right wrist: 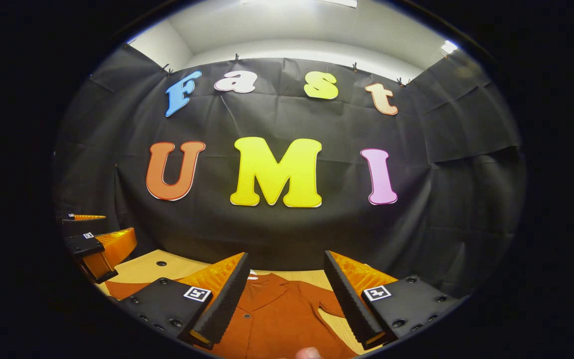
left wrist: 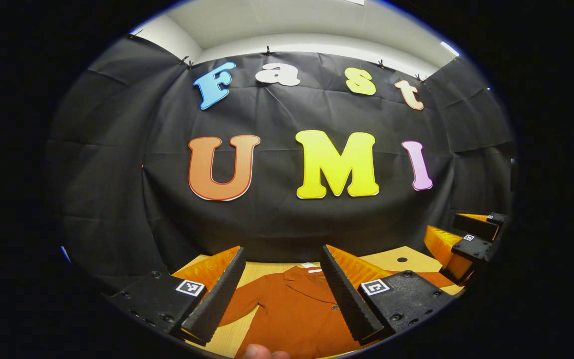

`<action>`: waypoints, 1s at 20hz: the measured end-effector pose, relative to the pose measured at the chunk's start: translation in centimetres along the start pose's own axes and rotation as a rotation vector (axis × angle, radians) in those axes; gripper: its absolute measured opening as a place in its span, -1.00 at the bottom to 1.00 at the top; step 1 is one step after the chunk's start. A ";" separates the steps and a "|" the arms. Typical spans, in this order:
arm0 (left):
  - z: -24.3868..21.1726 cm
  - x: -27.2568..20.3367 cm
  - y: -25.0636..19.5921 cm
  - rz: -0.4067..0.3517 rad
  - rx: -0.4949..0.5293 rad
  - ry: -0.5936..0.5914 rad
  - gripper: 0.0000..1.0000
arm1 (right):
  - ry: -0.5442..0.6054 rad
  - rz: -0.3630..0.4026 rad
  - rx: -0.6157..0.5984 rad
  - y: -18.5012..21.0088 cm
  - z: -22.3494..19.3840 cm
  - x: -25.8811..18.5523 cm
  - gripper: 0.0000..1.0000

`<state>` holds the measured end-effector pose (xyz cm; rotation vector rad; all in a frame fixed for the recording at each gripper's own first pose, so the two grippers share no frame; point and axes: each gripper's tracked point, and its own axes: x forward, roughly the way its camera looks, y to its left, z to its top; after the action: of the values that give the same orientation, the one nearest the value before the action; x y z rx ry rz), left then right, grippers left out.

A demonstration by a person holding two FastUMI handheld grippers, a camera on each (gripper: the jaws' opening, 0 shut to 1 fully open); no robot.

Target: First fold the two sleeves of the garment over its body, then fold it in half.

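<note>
A rust-orange buttoned shirt [left wrist: 292, 311] lies flat on a light wooden table [left wrist: 386, 259], collar toward the booth wall. My left gripper [left wrist: 279, 294] hovers above its left half, open with nothing between the fingers. One sleeve [left wrist: 239, 304] spreads out under the left finger. In the right gripper view the same shirt [right wrist: 277, 314] lies below my right gripper [right wrist: 284, 296], which is open and empty above the shirt's right half; a sleeve [right wrist: 329, 304] reaches toward its right finger. The right gripper [left wrist: 466, 244] also shows at the right of the left gripper view, and the left gripper [right wrist: 97, 244] at the left of the right gripper view.
The black cloth wall stands close behind the table's far edge. A small dark hole [left wrist: 401, 260] marks the tabletop near the back. A fingertip [left wrist: 259, 351] shows at the bottom edge of the left gripper view.
</note>
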<state>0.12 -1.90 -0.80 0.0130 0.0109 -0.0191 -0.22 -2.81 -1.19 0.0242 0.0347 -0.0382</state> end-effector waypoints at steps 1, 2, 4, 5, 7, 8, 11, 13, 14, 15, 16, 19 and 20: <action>0.0 0.0 -0.1 -0.001 0.002 -0.002 0.96 | -0.002 0.001 -0.001 -0.1 0.1 0.1 0.89; 0.2 0.0 -0.2 -0.004 0.004 -0.003 0.96 | -0.004 0.003 -0.001 0.0 0.1 0.1 0.89; 0.1 0.1 -0.3 -0.008 0.008 -0.004 0.95 | -0.004 0.005 0.002 -0.2 0.0 0.2 0.89; 0.1 0.1 -0.5 -0.008 0.008 -0.005 0.95 | -0.006 0.003 0.004 -0.2 0.1 0.2 0.89; 0.1 0.1 -0.6 -0.010 0.010 -0.004 0.95 | -0.005 0.002 0.009 -0.3 0.1 0.2 0.89; 0.0 0.1 -0.7 -0.011 0.013 -0.001 0.95 | -0.006 0.003 0.010 -0.3 0.1 0.1 0.89; 0.0 0.2 -1.1 -0.013 0.020 0.002 0.96 | -0.006 0.003 0.010 -0.6 0.0 0.1 0.89; 0.2 0.2 -1.5 -0.020 0.027 -0.006 0.95 | -0.006 0.002 0.017 -0.8 0.2 0.1 0.89; 0.3 0.2 -1.8 -0.022 0.028 -0.009 0.95 | -0.006 0.002 0.020 -1.0 0.2 0.1 0.89; 0.4 0.3 -1.8 -0.023 0.028 -0.009 0.95 | -0.005 0.000 0.021 -1.2 0.2 0.2 0.89; 0.4 0.3 -2.0 -0.023 0.029 -0.011 0.95 | -0.003 -0.001 0.025 -1.4 0.2 0.3 0.89; 0.4 0.3 -2.0 -0.003 0.036 -0.009 0.95 | 0.014 -0.005 0.040 -1.9 -0.2 0.6 0.89; 0.3 0.3 -2.1 -0.004 0.034 -0.006 0.96 | 0.019 -0.007 0.043 -2.1 -0.3 0.6 0.89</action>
<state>0.37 -4.05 -0.51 0.0473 0.0042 -0.0233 0.32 -4.93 -1.60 0.0674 0.0533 -0.0457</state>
